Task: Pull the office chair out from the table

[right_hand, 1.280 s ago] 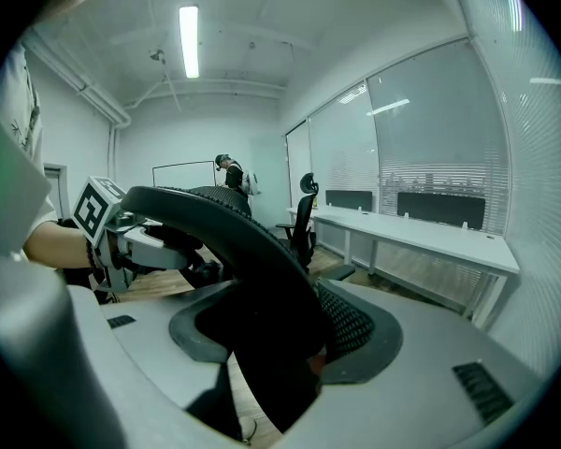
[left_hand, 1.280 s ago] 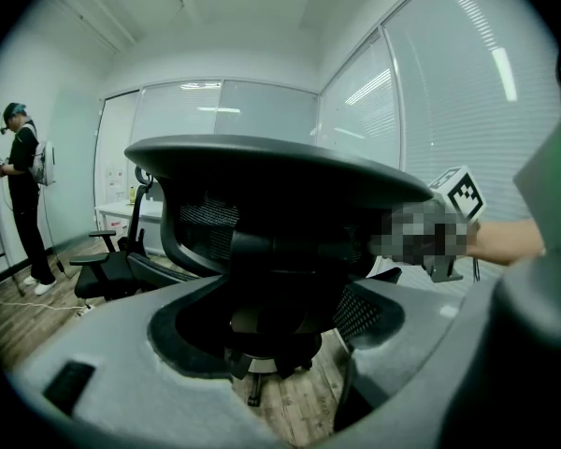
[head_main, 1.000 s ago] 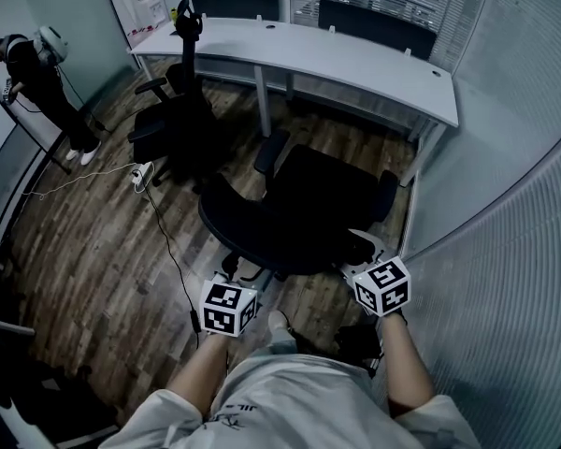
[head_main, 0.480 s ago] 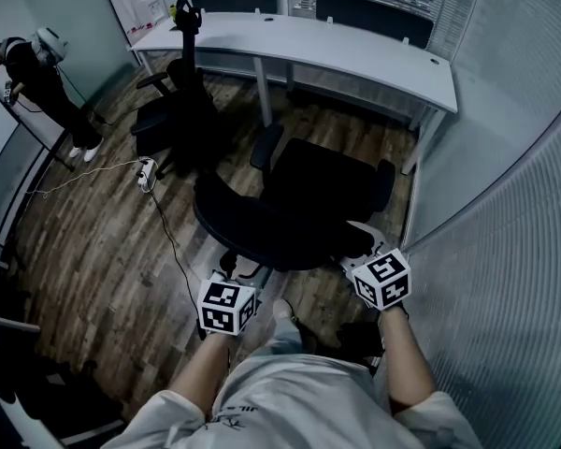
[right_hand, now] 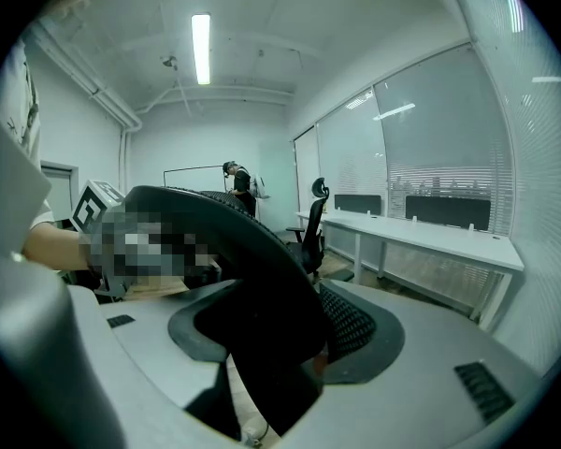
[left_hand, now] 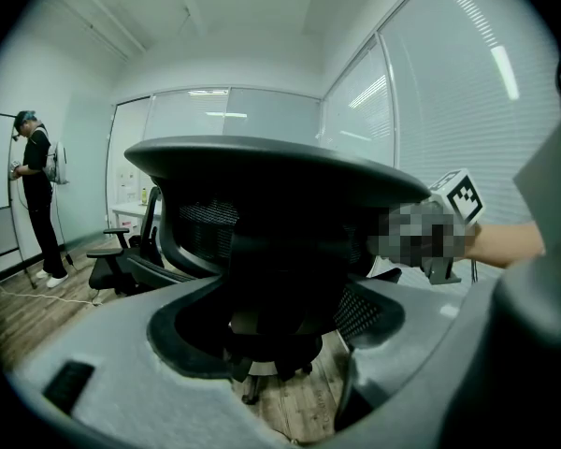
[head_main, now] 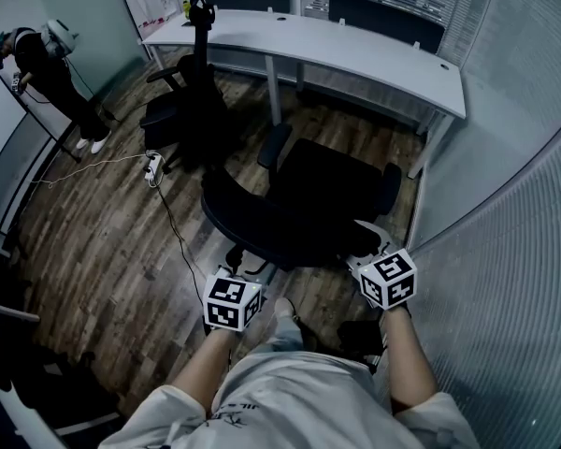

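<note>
Both grippers are closed on the backrest (head_main: pixel 262 227) of the office chair (head_main: pixel 325 187). The left gripper (left_hand: pixel 280 335) is clamped on the backrest's left part, whose dark frame fills the gap between the jaws. The right gripper (right_hand: pixel 282 330) is clamped on the right end, where the black rim is seen running down between the jaws. The office chair is stood on the wooden floor (head_main: pixel 122 241) directly in front of the person, its seat turned toward the white table (head_main: pixel 318 45). It is set clear of the table's edge, with a strip of floor visible between them. A second chair (head_main: pixel 182 110) is placed at the table's left end. A power strip (head_main: pixel 153 166) with its cable is laid on the floor near that chair. Another person (head_main: pixel 51 64) is seen standing at the far left.
</note>
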`<control>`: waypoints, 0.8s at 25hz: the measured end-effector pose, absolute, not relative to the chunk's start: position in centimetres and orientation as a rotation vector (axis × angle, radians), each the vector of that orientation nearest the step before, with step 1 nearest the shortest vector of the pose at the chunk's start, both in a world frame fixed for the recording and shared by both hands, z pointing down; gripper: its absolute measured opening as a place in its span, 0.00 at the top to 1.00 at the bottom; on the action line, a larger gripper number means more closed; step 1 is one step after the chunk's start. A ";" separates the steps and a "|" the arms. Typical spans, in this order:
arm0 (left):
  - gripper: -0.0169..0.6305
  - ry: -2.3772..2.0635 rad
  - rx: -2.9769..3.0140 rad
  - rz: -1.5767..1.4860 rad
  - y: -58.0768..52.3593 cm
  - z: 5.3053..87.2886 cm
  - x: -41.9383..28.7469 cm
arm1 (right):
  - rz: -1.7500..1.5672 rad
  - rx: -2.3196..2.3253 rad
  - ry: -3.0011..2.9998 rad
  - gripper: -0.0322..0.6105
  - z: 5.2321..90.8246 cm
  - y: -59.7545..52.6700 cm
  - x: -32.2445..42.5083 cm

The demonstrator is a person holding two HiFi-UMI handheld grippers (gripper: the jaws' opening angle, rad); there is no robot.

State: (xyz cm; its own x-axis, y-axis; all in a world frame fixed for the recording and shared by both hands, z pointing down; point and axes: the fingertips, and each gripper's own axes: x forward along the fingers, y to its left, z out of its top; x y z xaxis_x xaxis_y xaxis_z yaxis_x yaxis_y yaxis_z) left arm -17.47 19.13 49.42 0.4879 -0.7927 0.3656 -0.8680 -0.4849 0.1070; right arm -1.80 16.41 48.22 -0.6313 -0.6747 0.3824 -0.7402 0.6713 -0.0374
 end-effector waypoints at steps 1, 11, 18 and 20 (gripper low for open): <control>0.47 -1.410 2.457 0.386 19.1 49.5 -17.5 | 0.270 1.116 -2.552 0.61 48.2 16.3 -1.8; 0.46 -1.410 2.450 0.378 19.0 49.5 -17.4 | 0.304 1.159 -2.566 0.59 48.6 16.6 -1.2; 0.44 -1.423 2.448 0.385 19.0 49.2 -17.3 | 0.328 1.218 -2.558 0.58 48.6 17.4 0.1; 0.44 -1.431 2.436 0.388 19.3 49.4 -17.6 | 0.336 1.240 -2.552 0.58 48.7 17.9 0.4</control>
